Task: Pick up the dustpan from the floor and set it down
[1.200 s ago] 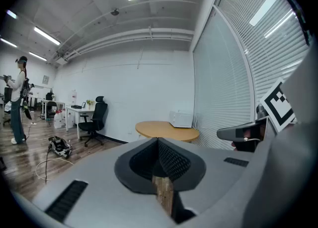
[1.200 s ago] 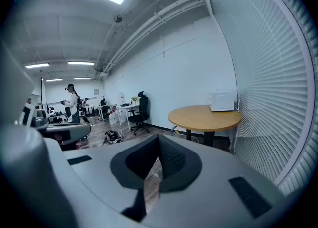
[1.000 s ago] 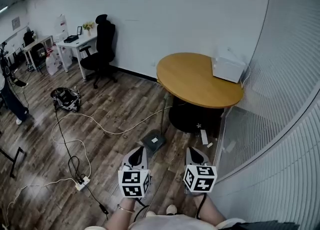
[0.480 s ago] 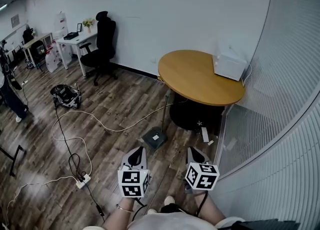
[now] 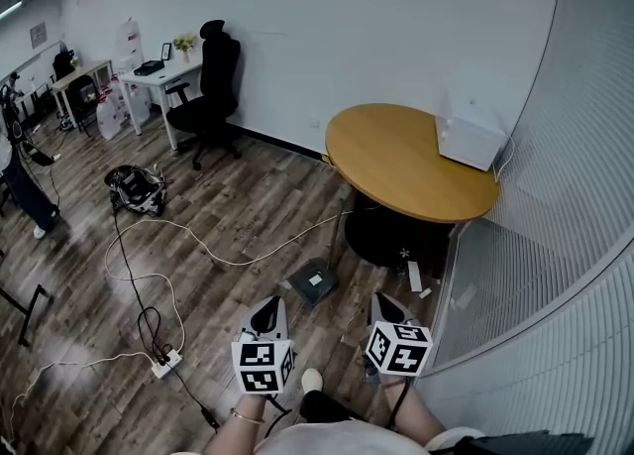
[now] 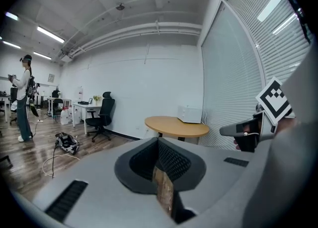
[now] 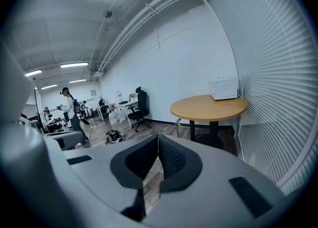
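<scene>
The dustpan (image 5: 313, 283) lies on the wood floor, a dark grey pan with a white label. Its thin handle (image 5: 337, 230) rises toward the round table's edge. In the head view my left gripper (image 5: 267, 316) hangs just short of the pan, a little to its left, with nothing in it. My right gripper (image 5: 382, 308) is level with it, to the pan's right, also holding nothing. Both jaw pairs are shut in the gripper views, the left gripper (image 6: 159, 145) and the right gripper (image 7: 158, 142). The pan is hidden behind the jaws there.
A round wooden table (image 5: 396, 161) with a white box (image 5: 471, 139) stands just beyond the pan, on a dark base (image 5: 381, 235). Slatted blinds (image 5: 555, 245) close off the right. Cables (image 5: 149, 275), a power strip (image 5: 163, 357) and a bag (image 5: 134, 188) lie left.
Both grippers have moved forward and slightly down, and the dustpan now sits nearer to them. A shoe has appeared between the arms at the bottom of the view.
</scene>
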